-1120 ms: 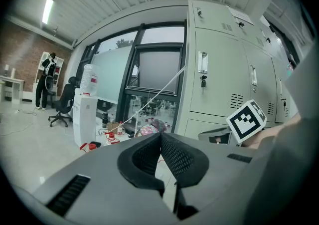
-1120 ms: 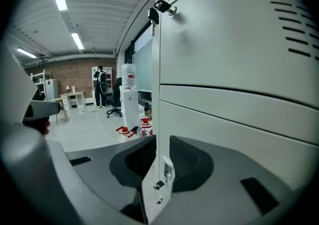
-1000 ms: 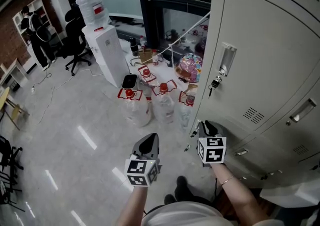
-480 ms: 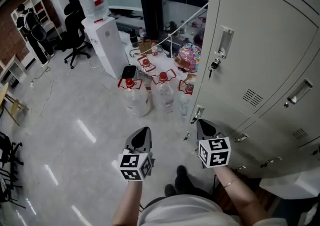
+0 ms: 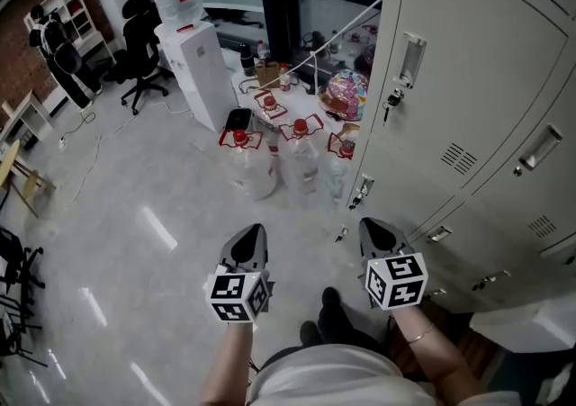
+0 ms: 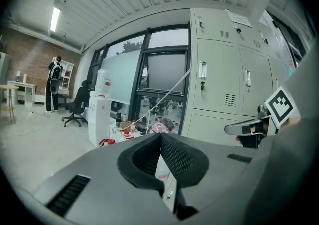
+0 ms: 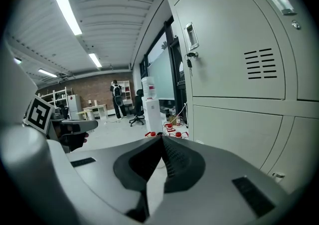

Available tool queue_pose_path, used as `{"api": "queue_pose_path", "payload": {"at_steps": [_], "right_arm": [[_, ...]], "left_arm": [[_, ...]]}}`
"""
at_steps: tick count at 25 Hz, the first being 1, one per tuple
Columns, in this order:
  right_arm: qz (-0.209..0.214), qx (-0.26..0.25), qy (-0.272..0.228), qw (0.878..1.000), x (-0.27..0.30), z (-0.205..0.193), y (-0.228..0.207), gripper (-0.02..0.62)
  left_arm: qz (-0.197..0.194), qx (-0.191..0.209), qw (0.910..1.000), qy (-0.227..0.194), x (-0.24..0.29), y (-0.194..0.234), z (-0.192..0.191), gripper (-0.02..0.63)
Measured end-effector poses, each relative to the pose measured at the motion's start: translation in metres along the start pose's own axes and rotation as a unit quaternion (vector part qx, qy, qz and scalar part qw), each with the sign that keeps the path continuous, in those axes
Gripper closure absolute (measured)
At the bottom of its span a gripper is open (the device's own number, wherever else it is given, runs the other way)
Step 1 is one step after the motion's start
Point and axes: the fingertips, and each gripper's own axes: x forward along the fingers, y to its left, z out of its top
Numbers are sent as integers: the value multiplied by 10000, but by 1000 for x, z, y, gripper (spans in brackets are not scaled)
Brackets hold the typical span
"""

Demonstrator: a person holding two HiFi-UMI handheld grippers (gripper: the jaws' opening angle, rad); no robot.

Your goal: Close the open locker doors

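A bank of grey metal lockers (image 5: 486,80) fills the right side. Every door in view looks shut, so any open one lies out of sight. Both tongs hang low and near. The left gripper (image 5: 250,235) and right gripper (image 5: 378,231) each have their jaws pressed together with nothing between them. The right one is close to a lower locker door. Likely risks: closed tips skidding off smooth metal during a push, snagging the key (image 5: 389,109) jutting from a lock, or a careless step toppling the water bottles (image 5: 301,161) by the locker base.
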Motion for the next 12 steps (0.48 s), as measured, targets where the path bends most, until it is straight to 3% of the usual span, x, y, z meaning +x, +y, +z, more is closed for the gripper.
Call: {"api": "queue_pose_path", "payload": {"at_steps": [12], "right_arm": [[272,-89,-223,9993,-14,8,20,592]], "left_arm": [[150,-16,9998,-100,-24,8,2,586]]}}
